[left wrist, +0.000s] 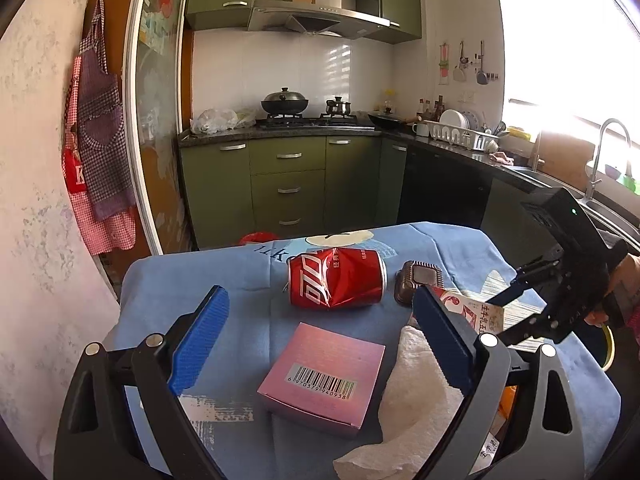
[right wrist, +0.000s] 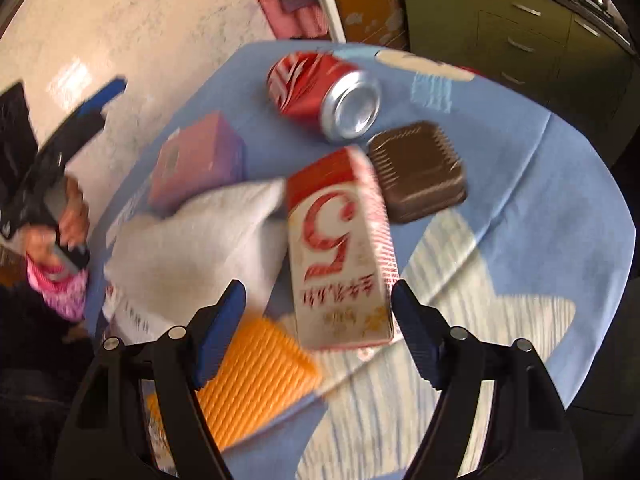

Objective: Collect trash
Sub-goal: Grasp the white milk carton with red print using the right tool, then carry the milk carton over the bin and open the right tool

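Trash lies on a table under a blue cloth (left wrist: 200, 280): a dented red cola can (left wrist: 336, 282), a pink barcoded box (left wrist: 324, 376), a brown plastic tray (left wrist: 418, 280), a white paper towel (left wrist: 416, 400) and a red-and-white carton (left wrist: 472, 310). My left gripper (left wrist: 320, 294) hovers open above the box, aimed at the can, holding nothing. My right gripper (right wrist: 318, 288) points steeply down, open, its fingertips either side of the carton's (right wrist: 340, 256) near end without pressing it. The can (right wrist: 320, 88), tray (right wrist: 418, 172), box (right wrist: 196, 160) and towel (right wrist: 192, 240) lie beyond.
An orange ribbed item (right wrist: 256, 384) lies under my right gripper's left finger. A hand (right wrist: 72, 216) in a pink sleeve holds the left gripper at the table's left edge. Green cabinets (left wrist: 288, 184), a stove and a sink (left wrist: 600, 204) lie past the table; aprons (left wrist: 100, 140) hang on the left wall.
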The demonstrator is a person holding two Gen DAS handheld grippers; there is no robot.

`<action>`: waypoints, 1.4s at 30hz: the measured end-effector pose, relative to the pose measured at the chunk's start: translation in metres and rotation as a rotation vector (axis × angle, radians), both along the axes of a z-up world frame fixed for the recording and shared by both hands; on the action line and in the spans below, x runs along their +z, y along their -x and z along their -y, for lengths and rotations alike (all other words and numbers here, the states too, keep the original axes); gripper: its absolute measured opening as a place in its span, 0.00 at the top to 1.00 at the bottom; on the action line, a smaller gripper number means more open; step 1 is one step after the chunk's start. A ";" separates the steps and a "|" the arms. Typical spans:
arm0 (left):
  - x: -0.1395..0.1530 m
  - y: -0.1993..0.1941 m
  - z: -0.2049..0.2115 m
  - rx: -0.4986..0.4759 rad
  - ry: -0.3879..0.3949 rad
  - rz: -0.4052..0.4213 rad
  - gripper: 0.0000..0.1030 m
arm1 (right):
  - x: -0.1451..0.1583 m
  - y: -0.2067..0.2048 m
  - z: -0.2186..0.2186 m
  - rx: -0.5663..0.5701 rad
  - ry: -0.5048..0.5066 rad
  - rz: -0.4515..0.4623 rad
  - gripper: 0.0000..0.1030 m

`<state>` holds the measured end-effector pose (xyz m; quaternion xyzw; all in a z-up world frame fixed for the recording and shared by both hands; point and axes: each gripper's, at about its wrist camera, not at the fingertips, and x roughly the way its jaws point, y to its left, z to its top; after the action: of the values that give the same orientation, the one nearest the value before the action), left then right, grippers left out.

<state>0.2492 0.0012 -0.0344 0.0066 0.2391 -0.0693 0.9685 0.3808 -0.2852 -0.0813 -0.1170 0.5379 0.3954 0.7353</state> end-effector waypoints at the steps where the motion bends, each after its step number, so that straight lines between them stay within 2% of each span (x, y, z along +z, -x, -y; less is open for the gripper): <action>1: 0.000 0.001 0.001 -0.003 0.000 0.001 0.11 | 0.000 0.003 0.001 -0.019 0.019 0.018 0.31; 6: -0.001 0.002 0.004 -0.005 -0.006 0.004 0.11 | -0.002 0.010 -0.008 -0.102 0.110 0.127 0.31; 9: -0.001 0.002 0.005 -0.006 -0.008 0.001 0.11 | -0.012 0.011 -0.015 -0.105 0.143 0.133 0.34; 10: -0.001 0.002 0.005 -0.007 -0.008 0.002 0.11 | -0.016 0.008 -0.018 -0.107 0.145 0.127 0.38; 13: 0.000 0.002 0.005 -0.011 -0.008 0.003 0.11 | -0.023 0.005 -0.019 -0.125 0.138 0.130 0.50; 18: 0.000 0.002 0.005 -0.010 -0.007 0.003 0.11 | -0.014 0.010 -0.013 -0.164 0.100 0.167 0.51; 26: -0.001 0.001 0.004 -0.013 -0.013 0.001 0.11 | 0.030 0.041 0.019 -0.226 -0.018 0.225 0.51; 30: -0.001 0.002 0.005 -0.018 -0.014 0.000 0.11 | 0.051 0.064 0.066 -0.357 -0.032 0.266 0.51; 34: -0.002 0.004 0.008 -0.027 -0.013 0.002 0.11 | 0.050 0.091 0.141 -0.595 0.022 0.281 0.51; 39: -0.003 0.004 0.013 -0.036 -0.019 -0.002 0.11 | 0.015 0.112 0.229 -0.863 0.148 0.207 0.51; 42: -0.005 0.004 0.017 -0.038 -0.026 -0.009 0.11 | -0.010 0.120 0.264 -0.958 0.187 0.157 0.51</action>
<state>0.2456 -0.0160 -0.0399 0.0235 0.2441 -0.0848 0.9658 0.2603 -0.5493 -0.0910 0.0484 0.5075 -0.0472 0.8590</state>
